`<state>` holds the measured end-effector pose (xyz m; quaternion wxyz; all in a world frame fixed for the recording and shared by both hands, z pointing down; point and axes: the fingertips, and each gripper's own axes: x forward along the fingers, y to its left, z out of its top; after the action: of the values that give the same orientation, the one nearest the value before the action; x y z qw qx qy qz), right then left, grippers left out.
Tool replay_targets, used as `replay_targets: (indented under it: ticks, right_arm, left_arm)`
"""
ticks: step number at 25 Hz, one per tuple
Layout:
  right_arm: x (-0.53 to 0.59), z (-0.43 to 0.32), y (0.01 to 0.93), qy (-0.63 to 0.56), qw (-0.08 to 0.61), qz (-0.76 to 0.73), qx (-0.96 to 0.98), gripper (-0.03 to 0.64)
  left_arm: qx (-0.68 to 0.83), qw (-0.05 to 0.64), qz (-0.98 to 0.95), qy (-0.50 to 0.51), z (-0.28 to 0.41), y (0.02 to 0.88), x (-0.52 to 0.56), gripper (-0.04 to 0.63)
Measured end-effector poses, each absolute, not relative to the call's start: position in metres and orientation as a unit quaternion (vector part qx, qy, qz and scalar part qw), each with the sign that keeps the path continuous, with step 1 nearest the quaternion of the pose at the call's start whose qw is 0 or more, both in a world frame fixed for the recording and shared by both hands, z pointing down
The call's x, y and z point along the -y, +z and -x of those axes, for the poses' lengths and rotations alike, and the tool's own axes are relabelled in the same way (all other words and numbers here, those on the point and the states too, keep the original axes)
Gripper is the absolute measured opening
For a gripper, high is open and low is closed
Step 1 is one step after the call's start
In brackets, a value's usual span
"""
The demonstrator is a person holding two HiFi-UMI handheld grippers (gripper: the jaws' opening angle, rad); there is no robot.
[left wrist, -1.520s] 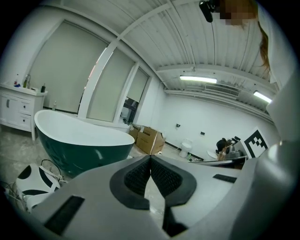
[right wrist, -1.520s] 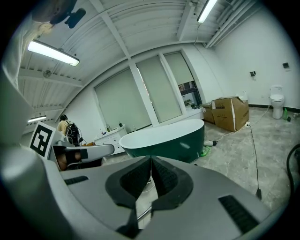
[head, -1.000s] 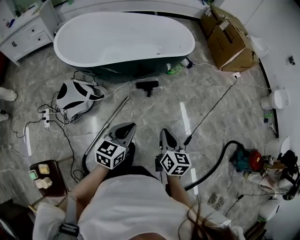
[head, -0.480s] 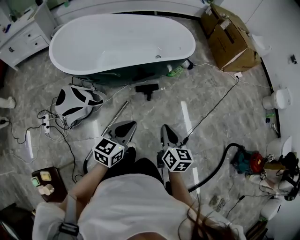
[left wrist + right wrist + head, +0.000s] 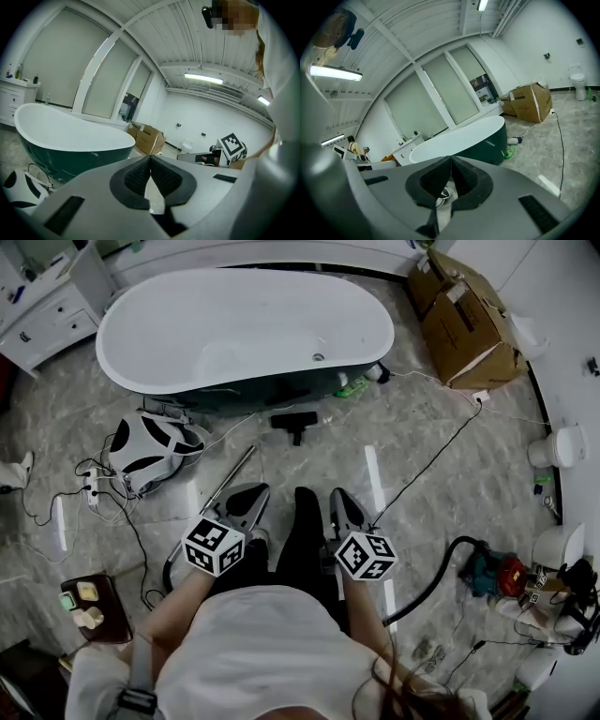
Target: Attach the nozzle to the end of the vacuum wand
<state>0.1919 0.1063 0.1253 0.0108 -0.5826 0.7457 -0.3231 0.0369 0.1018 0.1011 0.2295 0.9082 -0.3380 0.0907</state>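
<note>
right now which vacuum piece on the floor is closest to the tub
The black nozzle, just in front of the tub. The metal wand lies nearer the person, the black hose far right.

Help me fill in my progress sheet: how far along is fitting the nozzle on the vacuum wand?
Done: nothing that shows. The nozzle lies on the floor by the bathtub, apart from the wand, which also lies on the floor.
In hand: nothing. The left gripper and right gripper are both shut and empty.
Left: pick up the wand and nozzle, then push them together.
</note>
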Motion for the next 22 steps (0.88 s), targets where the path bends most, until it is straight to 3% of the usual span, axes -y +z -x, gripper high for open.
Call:
replay_targets:
  ticks: [11, 22]
  right_arm:
    - [-0.021, -0.220, 0.103, -0.301, 0.005, 0.498, -0.813, 0.015]
    - [0.032, -0.249, 0.111, -0.298, -0.022, 0.465, -0.833, 0.015]
  left_arm:
    - [0.390, 0.234, -0.888, 0.065, -0.095, 0.098, -0.030, 0.008]
    - [0.458, 0.243, -0.853, 0.067, -0.108, 0.107, 0.012, 0.008]
